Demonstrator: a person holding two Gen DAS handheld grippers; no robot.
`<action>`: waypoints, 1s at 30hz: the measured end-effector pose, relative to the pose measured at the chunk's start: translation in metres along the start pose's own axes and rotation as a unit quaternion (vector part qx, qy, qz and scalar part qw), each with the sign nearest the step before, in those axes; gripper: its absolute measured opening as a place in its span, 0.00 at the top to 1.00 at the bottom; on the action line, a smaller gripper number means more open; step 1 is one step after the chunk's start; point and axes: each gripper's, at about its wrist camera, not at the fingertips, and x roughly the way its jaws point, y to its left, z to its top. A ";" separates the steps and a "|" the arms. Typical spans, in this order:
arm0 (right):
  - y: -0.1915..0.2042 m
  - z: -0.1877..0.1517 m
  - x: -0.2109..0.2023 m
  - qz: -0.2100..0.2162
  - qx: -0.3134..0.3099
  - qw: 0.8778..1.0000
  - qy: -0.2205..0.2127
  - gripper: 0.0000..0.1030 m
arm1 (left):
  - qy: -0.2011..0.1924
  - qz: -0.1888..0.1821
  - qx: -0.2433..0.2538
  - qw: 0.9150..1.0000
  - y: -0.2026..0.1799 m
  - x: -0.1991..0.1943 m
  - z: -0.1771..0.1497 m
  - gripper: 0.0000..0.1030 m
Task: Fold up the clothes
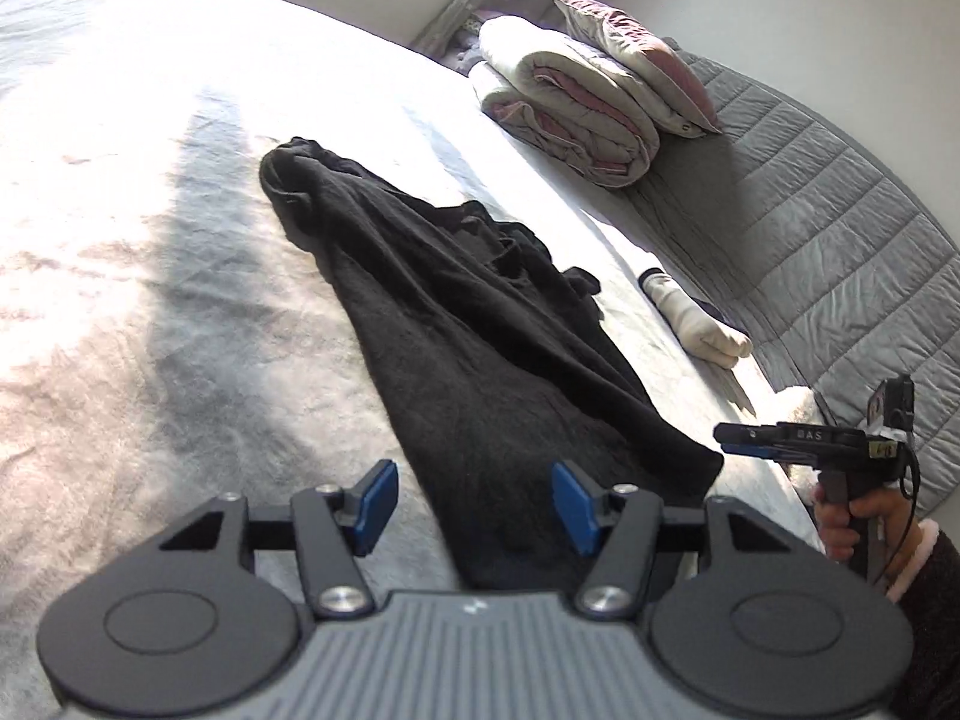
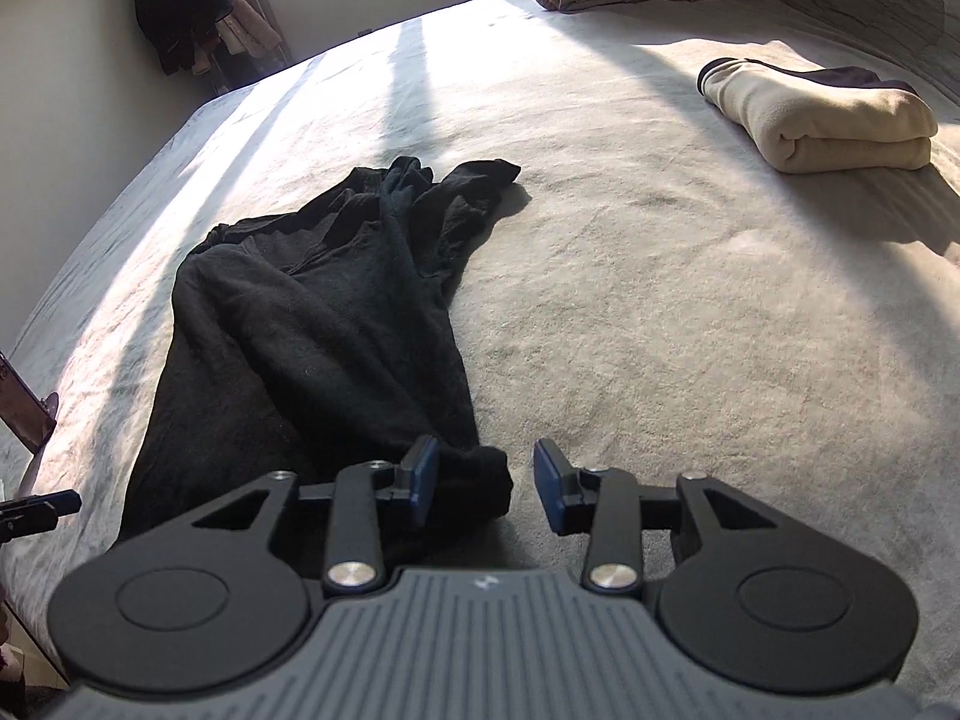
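Note:
A black garment (image 1: 480,336) lies crumpled and stretched lengthwise on the pale bed (image 1: 150,240). My left gripper (image 1: 474,507) is open, its blue pads astride the garment's near hem. My right gripper (image 2: 485,489) is open at the garment's near right corner (image 2: 474,480), which lies between the pads. The right gripper (image 1: 729,438) also shows in the left wrist view, at the garment's right corner. The garment (image 2: 312,324) in the right wrist view runs away to the upper left.
A folded cream garment (image 2: 828,120) lies at the right of the bed, also in the left wrist view (image 1: 696,318). A folded quilt and pillow (image 1: 588,90) sit by the grey padded headboard (image 1: 840,210). Dark clothes (image 2: 180,6) hang by the window.

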 end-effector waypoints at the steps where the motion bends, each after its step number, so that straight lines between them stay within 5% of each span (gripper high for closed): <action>1: -0.001 0.009 0.005 0.000 -0.002 1.000 -0.002 0.43 | -0.005 0.021 -0.015 1.000 0.007 0.005 0.011 0.44; 5: -0.007 0.039 0.042 -0.013 0.018 1.000 0.014 0.43 | -0.021 0.085 -0.037 0.995 0.031 0.046 0.054 0.46; 11: -0.015 0.069 0.097 -0.012 0.049 0.999 0.018 0.43 | -0.049 0.120 -0.126 0.984 0.070 0.093 0.095 0.60; 14: -0.015 0.085 0.117 -0.014 0.053 0.998 0.007 0.43 | -0.070 0.146 -0.113 0.980 0.073 0.102 0.109 0.64; 17: -0.014 0.098 0.133 -0.017 0.056 0.998 -0.005 0.43 | -0.073 0.175 -0.105 0.976 0.077 0.113 0.118 0.80; 23: -0.007 0.120 0.156 -0.028 0.067 0.997 -0.031 0.42 | -0.070 0.195 -0.067 0.976 0.065 0.135 0.133 0.83; 25: -0.003 0.123 0.160 -0.037 0.065 0.996 -0.041 0.43 | -0.065 0.200 -0.057 0.976 0.062 0.142 0.137 1.00; 27: 0.002 0.125 0.164 -0.047 0.047 0.997 -0.046 0.58 | -0.061 0.222 -0.038 0.972 0.058 0.147 0.141 1.00; 29: 0.008 0.127 0.167 -0.061 0.015 0.997 -0.049 0.91 | -0.063 0.259 -0.018 0.964 0.056 0.147 0.147 1.00; 30: 0.011 0.129 0.167 -0.070 0.001 0.996 -0.052 0.94 | -0.065 0.283 -0.008 0.957 0.055 0.146 0.151 1.00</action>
